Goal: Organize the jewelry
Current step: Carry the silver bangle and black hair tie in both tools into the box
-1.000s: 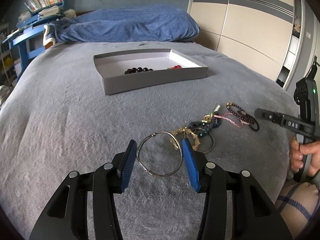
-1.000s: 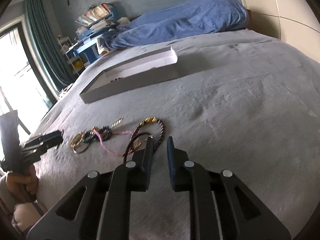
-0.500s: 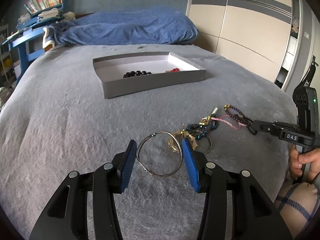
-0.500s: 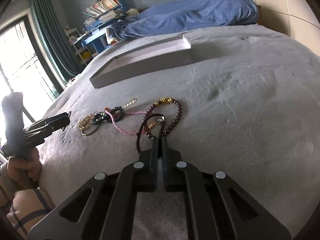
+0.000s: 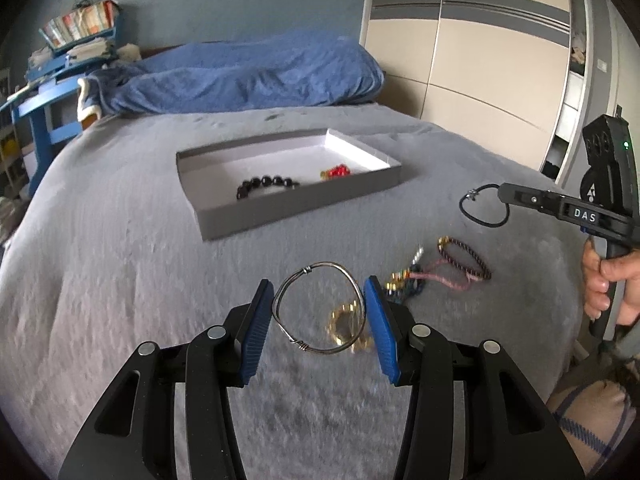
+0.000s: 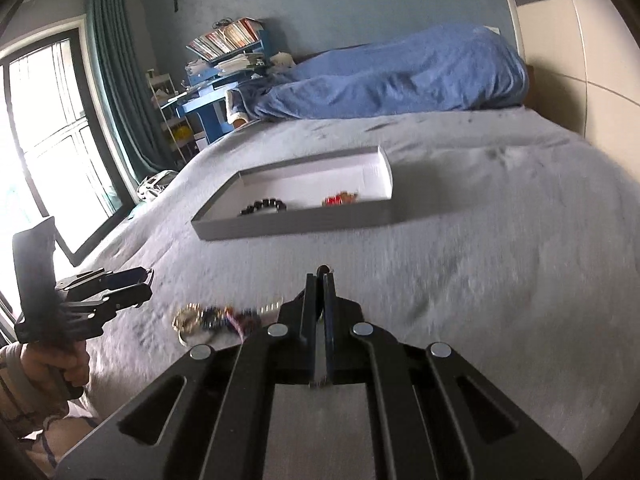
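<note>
Blurred jewelry heap point(image 6: 216, 318); red piece point(image 5: 336, 171) indistinct.

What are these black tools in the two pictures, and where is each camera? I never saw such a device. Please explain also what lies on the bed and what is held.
No robot is here: a person holds a hand-held two-finger gripper in each hand, and each gripper carries a wide-angle camera looking forward along its fingers.

One picture comes from the left gripper. Its blue pads grip a silver wire bangle. In the same picture, at the right, you see the right gripper in the person's hand, shut on a thin black cord bracelet that hangs in the air.

The other picture comes from the right gripper itself.

On the grey bed cover lies a pile of bracelets. Further back stands a grey box with a black bead bracelet and a red piece inside.
</note>
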Demonstrator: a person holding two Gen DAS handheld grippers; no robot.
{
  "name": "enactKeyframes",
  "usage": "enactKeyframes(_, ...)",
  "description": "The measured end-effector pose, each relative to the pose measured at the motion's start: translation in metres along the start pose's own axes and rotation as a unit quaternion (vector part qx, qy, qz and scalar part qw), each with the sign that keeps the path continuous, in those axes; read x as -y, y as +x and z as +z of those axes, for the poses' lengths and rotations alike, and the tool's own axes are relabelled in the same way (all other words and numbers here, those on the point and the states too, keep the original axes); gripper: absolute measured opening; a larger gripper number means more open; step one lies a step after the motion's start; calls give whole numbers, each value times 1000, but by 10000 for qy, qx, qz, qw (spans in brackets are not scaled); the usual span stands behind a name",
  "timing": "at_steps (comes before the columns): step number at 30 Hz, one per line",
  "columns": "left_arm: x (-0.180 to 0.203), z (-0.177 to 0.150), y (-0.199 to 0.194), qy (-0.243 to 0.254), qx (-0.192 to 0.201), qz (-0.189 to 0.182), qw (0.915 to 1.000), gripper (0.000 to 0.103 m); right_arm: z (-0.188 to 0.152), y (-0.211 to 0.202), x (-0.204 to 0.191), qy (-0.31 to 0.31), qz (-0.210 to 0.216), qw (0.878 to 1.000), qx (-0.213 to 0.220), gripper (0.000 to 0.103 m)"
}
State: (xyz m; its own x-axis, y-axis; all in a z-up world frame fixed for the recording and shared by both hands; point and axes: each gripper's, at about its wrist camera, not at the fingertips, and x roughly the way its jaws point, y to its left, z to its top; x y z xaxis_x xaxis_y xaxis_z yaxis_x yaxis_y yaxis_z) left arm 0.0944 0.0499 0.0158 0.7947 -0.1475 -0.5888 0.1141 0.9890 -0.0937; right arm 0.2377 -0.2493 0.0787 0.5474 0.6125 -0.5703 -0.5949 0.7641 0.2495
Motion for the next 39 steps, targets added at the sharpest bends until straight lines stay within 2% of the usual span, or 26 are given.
enactKeyframes(12, -9, 56, 22, 229, 140, 97, 9996, 48, 61, 36, -16, -390, 125, 9989, 208, 3)
enactKeyframes(22, -13, 93, 55, 307, 169, 113, 9993, 48, 103, 78, -9, -552, 143, 9983, 128, 3)
enactKeyframes(30, -25, 112, 93, 212, 1, 267, 9994, 48, 115, 120, -3, -455, 120, 9988, -168, 3)
enactKeyframes(39, -54, 111, 131, -109, -367, 465, 9982, 48, 104, 169, -3, -495, 1, 9969, -620, 3)
